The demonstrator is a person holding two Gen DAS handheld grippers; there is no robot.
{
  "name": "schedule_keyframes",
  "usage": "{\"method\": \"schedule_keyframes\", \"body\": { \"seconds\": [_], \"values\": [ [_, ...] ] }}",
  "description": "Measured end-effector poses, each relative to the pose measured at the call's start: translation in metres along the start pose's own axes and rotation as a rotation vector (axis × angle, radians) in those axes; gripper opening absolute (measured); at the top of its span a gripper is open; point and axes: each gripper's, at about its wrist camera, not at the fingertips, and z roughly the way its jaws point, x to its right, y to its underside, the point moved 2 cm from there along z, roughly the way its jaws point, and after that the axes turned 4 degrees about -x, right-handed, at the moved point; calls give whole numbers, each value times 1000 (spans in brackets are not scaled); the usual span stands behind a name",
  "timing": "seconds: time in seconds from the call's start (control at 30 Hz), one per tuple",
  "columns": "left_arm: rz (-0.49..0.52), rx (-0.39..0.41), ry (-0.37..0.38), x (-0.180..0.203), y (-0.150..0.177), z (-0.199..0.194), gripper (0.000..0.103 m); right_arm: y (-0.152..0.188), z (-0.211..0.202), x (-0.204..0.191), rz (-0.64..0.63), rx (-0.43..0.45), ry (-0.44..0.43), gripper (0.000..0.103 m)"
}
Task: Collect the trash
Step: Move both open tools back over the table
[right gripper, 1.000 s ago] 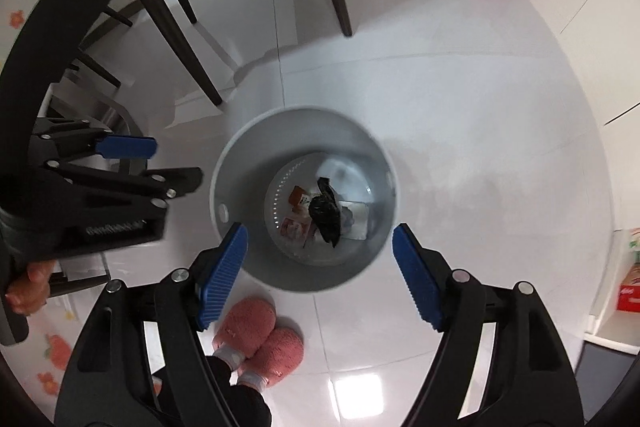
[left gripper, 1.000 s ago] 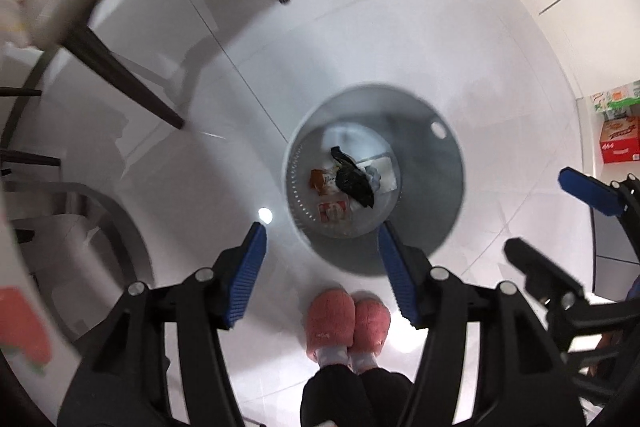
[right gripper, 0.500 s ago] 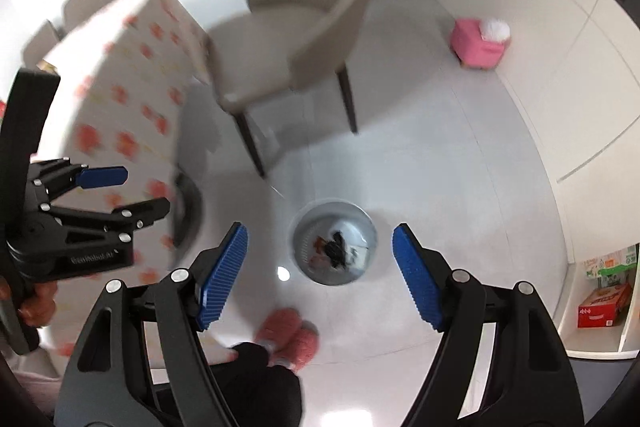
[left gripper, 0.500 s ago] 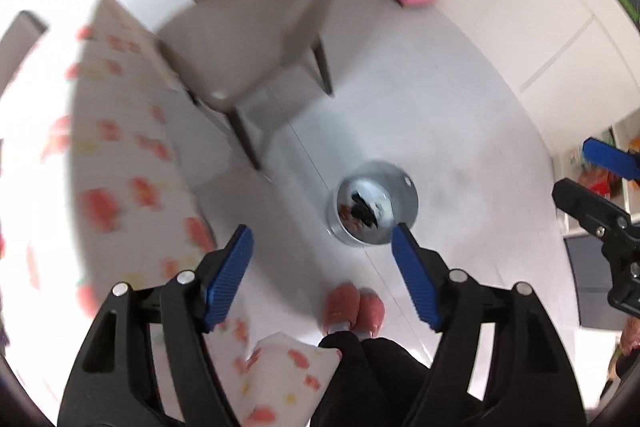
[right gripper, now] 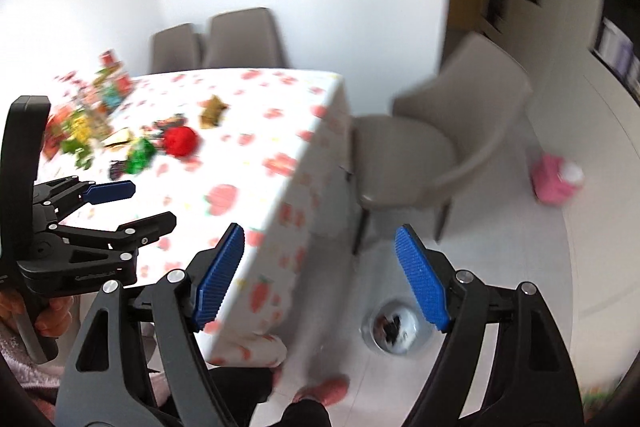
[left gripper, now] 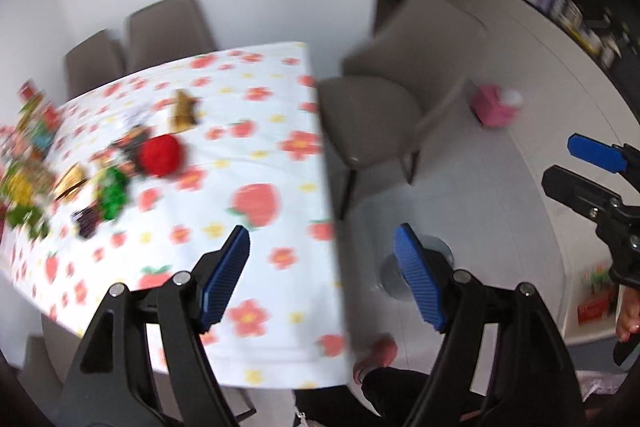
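Note:
Both views are blurred by motion. The grey trash bin (right gripper: 397,327) stands on the floor beside the table, with dark trash inside; it also shows in the left wrist view (left gripper: 440,251), partly behind a finger. Trash lies on the floral tablecloth: a red crumpled ball (left gripper: 161,155) (right gripper: 181,141), a green wrapper (left gripper: 114,195) (right gripper: 140,153), a gold wrapper (left gripper: 182,109) and several colourful packets (right gripper: 86,123). My left gripper (left gripper: 322,273) is open and empty above the table's near corner. My right gripper (right gripper: 320,277) is open and empty, to its right.
The table (left gripper: 260,131) has grey chairs behind it (left gripper: 168,27) and one at its right end (left gripper: 384,115). A pink stool (left gripper: 496,107) stands on the white tiled floor. Dark shelves (left gripper: 576,15) line the far right. My pink slippers (right gripper: 324,391) show below.
Both grippers have swung up from looking down into the bin to facing the table. The bin has dropped to the lower edge of both views. Both jaws stay open.

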Motion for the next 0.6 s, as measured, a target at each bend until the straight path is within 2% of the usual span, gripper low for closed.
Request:
{"method": "schedule_keyframes", "body": {
  "seconds": [0.23, 0.5, 0.6],
  "values": [
    [-112, 59, -110, -133, 16, -42, 75, -41, 33, -117, -85, 7, -102, 75],
    [-195, 69, -210, -307, 22, -51, 75, -103, 95, -273, -124, 12, -202, 75],
    [-234, 66, -244, -353, 25, -55, 75, -122, 117, -316, -153, 3, -234, 75]
  ]
}}
